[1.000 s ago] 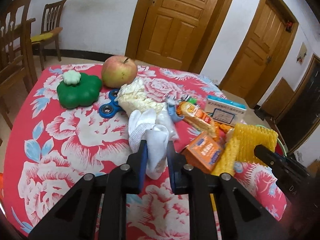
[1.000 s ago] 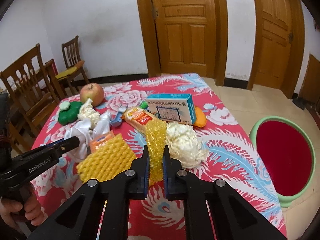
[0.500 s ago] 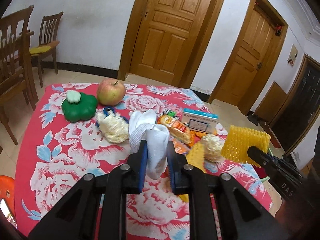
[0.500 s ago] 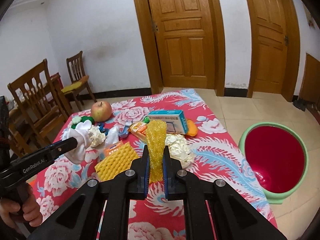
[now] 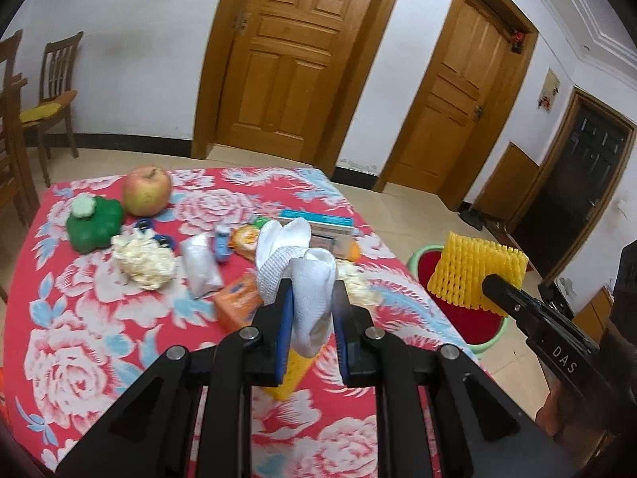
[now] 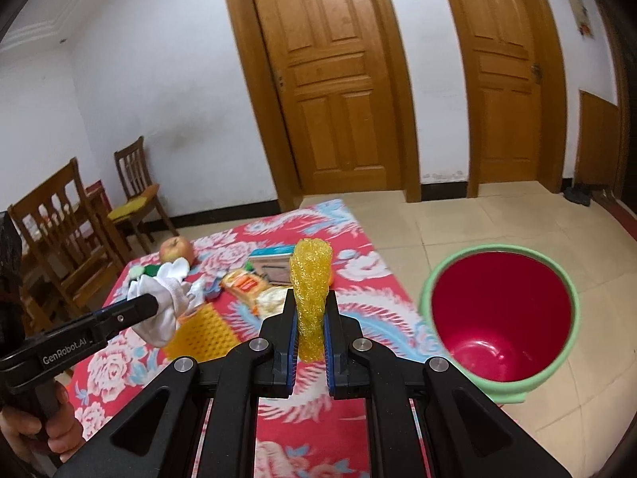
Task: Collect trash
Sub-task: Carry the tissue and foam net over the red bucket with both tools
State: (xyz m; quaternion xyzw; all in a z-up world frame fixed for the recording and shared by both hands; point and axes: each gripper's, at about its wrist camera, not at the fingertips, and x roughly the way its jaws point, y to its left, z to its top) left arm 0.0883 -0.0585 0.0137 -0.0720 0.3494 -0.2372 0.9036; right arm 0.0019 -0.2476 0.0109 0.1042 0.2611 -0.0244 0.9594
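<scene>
Two pieces of trash are lifted clear, none seems binned yet: the red bin [image 6: 499,314] with its green rim looks empty inside. The left tongs [image 5: 312,314] are clamped on a white rag [image 5: 306,279], held above the surface [image 5: 99,338]. The right tongs [image 6: 309,330] pinch a yellow foam net [image 6: 310,290], raised level, with the bin on the floor at about three o'clock of them. In the left view that net [image 5: 475,275] hangs over the bin's mouth. Left on the surface: a second yellow net [image 6: 201,332], an orange packet [image 5: 239,300], a crumpled paper ball [image 5: 143,259], a snack wrapper [image 6: 245,285] and a box [image 5: 316,225]. The apple [image 5: 146,190] likely stays.
</scene>
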